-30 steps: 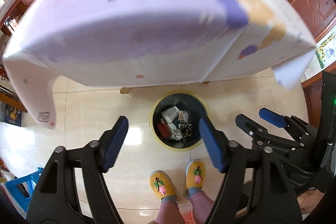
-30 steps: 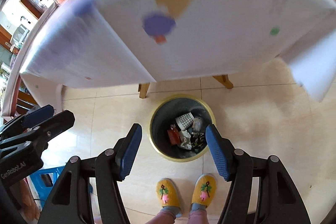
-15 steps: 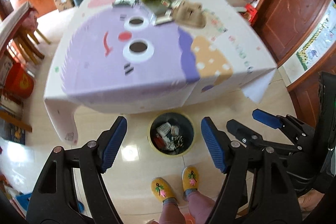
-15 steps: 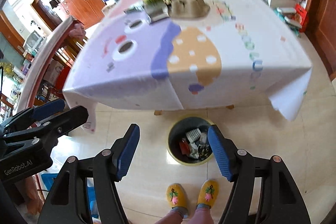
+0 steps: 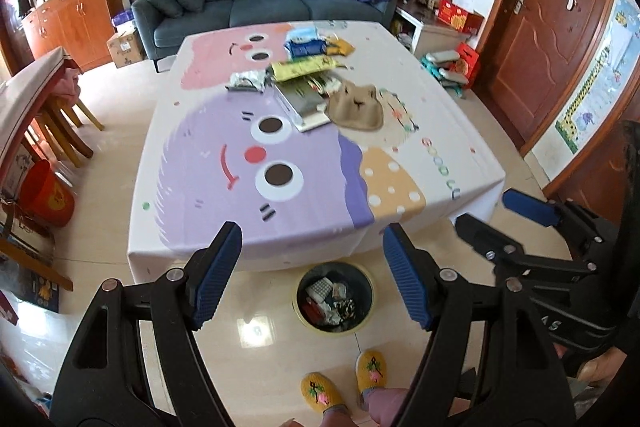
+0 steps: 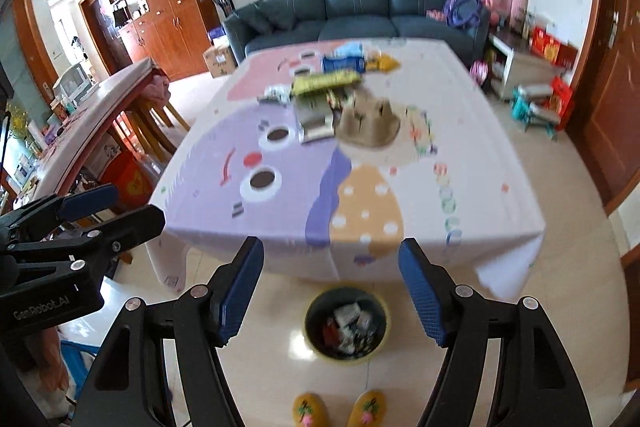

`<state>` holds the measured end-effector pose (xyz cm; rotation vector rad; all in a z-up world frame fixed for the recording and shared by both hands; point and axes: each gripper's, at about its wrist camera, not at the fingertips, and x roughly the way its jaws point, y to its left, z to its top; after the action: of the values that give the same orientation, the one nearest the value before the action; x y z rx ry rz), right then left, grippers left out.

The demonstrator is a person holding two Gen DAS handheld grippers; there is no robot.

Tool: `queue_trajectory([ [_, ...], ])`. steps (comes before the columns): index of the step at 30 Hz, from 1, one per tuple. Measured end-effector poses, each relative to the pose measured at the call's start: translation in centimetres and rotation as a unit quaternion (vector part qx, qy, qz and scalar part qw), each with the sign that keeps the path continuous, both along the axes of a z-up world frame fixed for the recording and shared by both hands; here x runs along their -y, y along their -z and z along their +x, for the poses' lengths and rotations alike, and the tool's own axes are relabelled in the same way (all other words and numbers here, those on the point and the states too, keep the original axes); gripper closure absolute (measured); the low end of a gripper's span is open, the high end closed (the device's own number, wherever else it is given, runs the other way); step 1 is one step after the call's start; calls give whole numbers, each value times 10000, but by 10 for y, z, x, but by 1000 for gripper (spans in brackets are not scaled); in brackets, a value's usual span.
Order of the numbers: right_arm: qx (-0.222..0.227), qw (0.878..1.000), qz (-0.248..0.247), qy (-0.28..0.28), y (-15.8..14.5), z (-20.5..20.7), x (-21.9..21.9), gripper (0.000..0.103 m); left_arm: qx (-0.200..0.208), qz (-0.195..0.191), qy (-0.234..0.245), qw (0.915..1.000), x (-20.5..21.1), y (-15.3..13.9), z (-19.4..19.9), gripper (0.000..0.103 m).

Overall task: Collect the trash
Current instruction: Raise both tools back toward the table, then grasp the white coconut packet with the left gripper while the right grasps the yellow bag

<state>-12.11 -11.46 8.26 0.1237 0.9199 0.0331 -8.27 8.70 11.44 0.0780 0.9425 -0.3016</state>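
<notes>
Lying piled at the far middle of the table (image 5: pixel 440 131), well beyond both grippers, the trash (image 5: pixel 308 75) is seen. Just below and ahead of the left gripper (image 5: pixel 310 263) and right gripper (image 6: pixel 330 287), both held wide apart and empty, a part-filled bin (image 5: pixel 335 297) is set on the floor.

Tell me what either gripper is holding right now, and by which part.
Nothing. The left gripper and right gripper are both open and empty, above the round bin.
</notes>
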Motion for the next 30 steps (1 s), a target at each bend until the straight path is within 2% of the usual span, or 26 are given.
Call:
queue_trajectory([
  [10,489,9979,-402,-141,-35,31,-7,32,379,83,-134,9992,-18,-29,28,33],
  [17,715,9935,-710,-531,-43,83,-9,32,413,182,-373,9983,-24,-30,66,32],
  [21,737,9896,-876,-866,-32,133,-7,32,336,217,-653,9971,-25,-21,98,33],
  [25,710,9826,-1032,-1370,-16,193,-4,32,175,310,-1083,9935,-19,-4,147,33],
  [30,628,9639,-1383,-2187,19,279,-4,32,-147,345,-1622,9860,-7,24,214,33],
])
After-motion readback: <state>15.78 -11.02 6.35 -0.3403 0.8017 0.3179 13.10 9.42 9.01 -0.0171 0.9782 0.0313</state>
